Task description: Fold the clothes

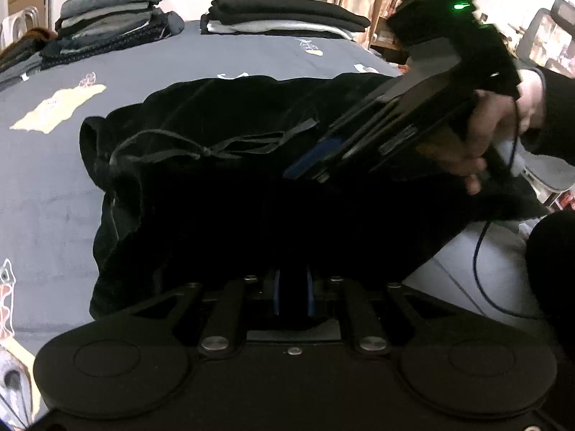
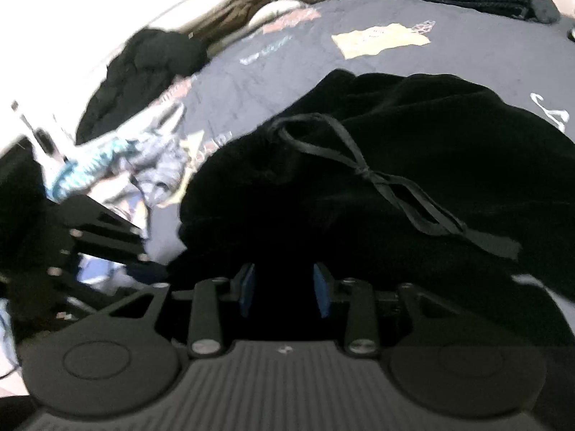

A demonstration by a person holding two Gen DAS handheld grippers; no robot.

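Black drawstring trousers (image 1: 222,179) lie bunched mid-bed on the grey bedspread (image 1: 54,186), bow at eleven o'clock. The left gripper (image 1: 293,294), jaws near together, seems to pinch the near edge. The right gripper (image 2: 284,289), jaws somewhat apart with dark cloth between them, may or may not be gripping; likely both hold the edge for a fold, while folded stacks (image 1: 111,10) wait at twelve.

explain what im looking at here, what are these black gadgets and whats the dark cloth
Each picture comes from a camera mounted on a handheld two-finger gripper, looking along its blue-padded fingers. There is no robot arm: a person's hand holds the right gripper, seen from the left gripper's camera. The left gripper is seen from its own camera. The dark cloth is a black garment with a drawstring, lying on a grey printed bedsheet. Both grippers reach into the garment; black fabric sits between their pads, though how firmly they pinch is hard to tell. Behind lie folded stacks, and in the right view an unfolded pile.
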